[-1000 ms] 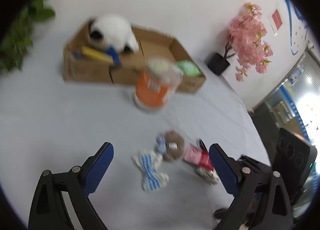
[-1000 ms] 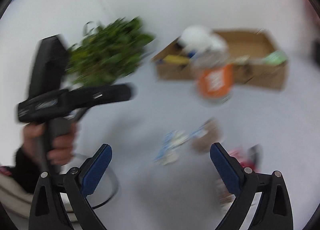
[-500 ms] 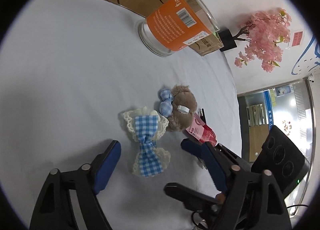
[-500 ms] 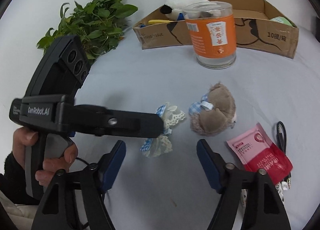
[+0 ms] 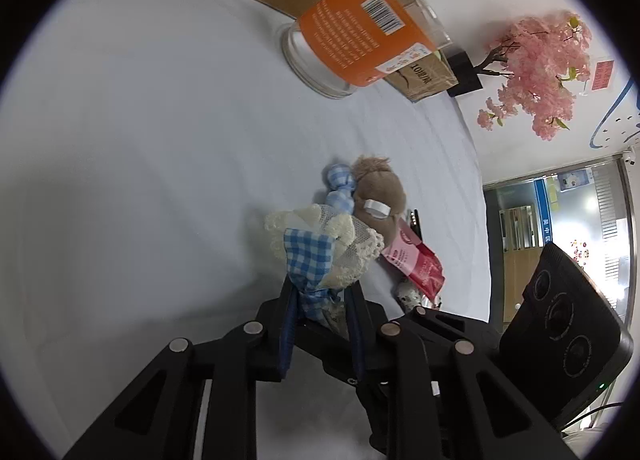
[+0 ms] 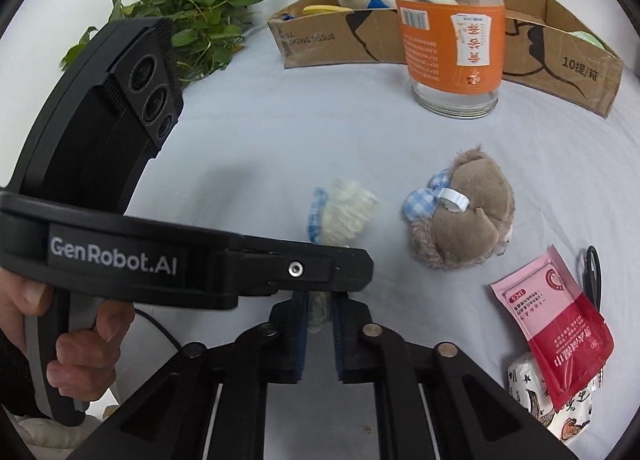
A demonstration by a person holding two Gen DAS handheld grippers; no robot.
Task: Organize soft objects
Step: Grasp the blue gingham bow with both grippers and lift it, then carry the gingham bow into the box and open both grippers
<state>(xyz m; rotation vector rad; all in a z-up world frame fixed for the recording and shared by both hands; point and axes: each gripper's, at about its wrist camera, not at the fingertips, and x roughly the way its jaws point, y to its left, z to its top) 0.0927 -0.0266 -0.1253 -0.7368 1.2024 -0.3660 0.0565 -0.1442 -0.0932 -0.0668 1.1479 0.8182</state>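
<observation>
— What is being pinched by the left gripper [image 5: 320, 310]?
— The checked blue bow [image 5: 316, 256]. Its jaws are closing on the bow's lower end, low over the white cloth [image 5: 160, 139].
— And the right gripper [image 6: 320, 326]?
— It is pressed almost together, and a bit of the bow's lace is caught between its pads.
— What is found beside the bow?
— The brown plush toy [image 6: 460, 219].

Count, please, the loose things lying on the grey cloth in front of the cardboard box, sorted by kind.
Soft fabric items: 2, checked lace bow and brown plush.
Packets: 2, red packet and white printed packet.
Jars: 1, orange-label jar.
Total: 5
</observation>
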